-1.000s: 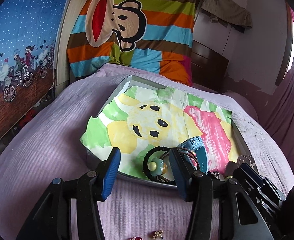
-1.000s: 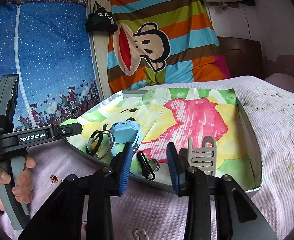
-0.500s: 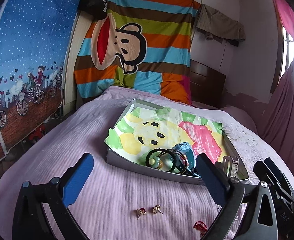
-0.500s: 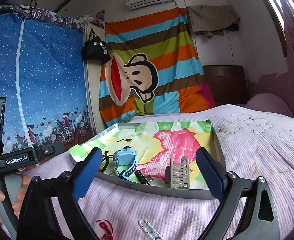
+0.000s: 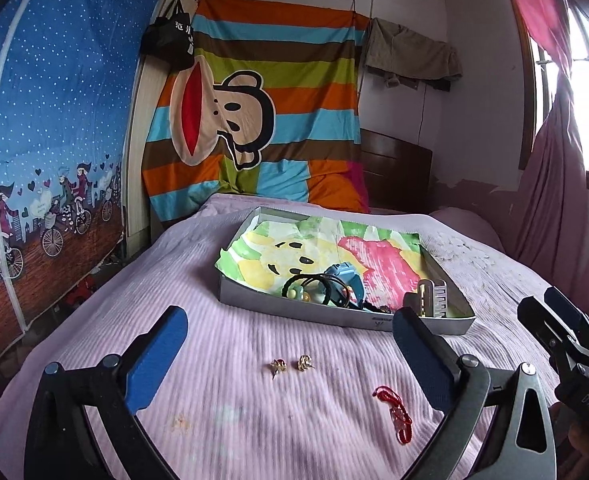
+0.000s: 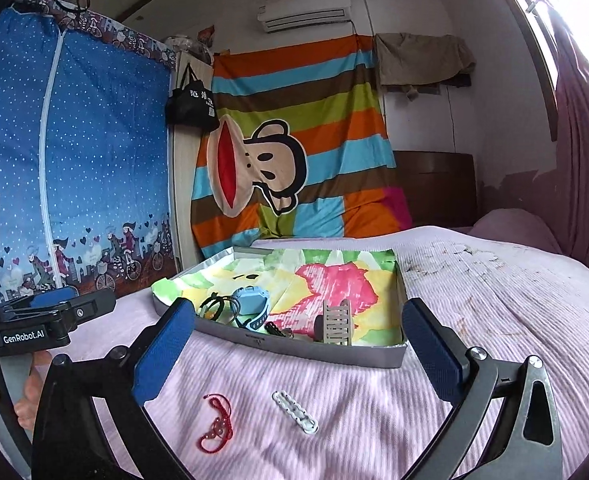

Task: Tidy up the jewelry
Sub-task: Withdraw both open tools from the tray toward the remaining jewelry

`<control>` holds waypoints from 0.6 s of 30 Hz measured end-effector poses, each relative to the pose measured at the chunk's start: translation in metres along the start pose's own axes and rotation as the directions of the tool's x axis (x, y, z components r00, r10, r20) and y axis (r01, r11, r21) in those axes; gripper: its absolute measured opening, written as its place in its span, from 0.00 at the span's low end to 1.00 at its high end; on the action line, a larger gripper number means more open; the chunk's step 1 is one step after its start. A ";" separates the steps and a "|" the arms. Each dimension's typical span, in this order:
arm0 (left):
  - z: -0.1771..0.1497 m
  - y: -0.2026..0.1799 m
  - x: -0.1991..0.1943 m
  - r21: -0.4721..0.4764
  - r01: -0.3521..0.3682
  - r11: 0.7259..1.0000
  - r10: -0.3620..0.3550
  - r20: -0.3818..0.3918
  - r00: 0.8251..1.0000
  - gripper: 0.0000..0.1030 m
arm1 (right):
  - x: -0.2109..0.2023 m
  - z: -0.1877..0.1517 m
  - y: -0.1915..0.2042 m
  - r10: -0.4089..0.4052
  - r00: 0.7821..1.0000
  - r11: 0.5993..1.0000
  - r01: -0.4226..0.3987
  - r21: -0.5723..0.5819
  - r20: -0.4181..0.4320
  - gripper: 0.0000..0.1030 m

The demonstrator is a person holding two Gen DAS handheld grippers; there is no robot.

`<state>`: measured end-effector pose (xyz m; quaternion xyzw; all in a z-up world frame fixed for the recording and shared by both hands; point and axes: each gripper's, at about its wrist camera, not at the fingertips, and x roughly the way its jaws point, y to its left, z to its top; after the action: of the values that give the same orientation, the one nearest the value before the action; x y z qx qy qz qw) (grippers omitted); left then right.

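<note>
Left gripper (image 5: 288, 346): fingers spread wide — holding nothing.
Right gripper (image 6: 298, 348): fingers spread wide, empty.
Tray (image 6: 294, 347): watch (image 6: 252, 307), hair ties (image 5: 314, 286) inside.
Bedspread (image 5: 230, 360): earrings (image 5: 292, 364), red string (image 6: 216, 426), white clip (image 6: 295, 411) — outside tray.

Both grippers now sit back from the tray (image 5: 294, 312), the left gripper (image 5: 290, 344) and right gripper (image 6: 294, 340) spread wide instead of nearly closed, bringing the earrings (image 5: 292, 364), red cord (image 6: 216, 426) and white clip (image 6: 296, 412) on the bed into view.
</note>
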<state>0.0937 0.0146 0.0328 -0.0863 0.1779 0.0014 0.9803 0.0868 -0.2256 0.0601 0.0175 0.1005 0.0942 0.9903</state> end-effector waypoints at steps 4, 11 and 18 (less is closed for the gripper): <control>-0.009 -0.001 -0.008 0.021 0.009 1.000 -0.008 -0.003 1.000 1.00 | -0.010 -0.007 -0.003 -0.012 1.000 1.000 0.012 -0.013 -0.023 0.99; -0.022 -0.006 -0.013 0.078 0.028 0.997 -0.026 -0.030 0.999 1.00 | -0.009 -0.018 -0.009 -0.021 0.997 0.999 0.018 -0.040 -0.071 0.99; -0.028 -0.008 -0.007 0.084 0.052 0.995 -0.047 -0.068 0.997 1.00 | -0.002 -0.027 -0.012 -0.009 0.994 0.999 0.003 -0.051 -0.111 0.99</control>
<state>0.0775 0.0026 0.0110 -0.0485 0.2078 -0.0334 0.9764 0.0819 -0.2376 0.0332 -0.0130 0.1530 0.0946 0.9836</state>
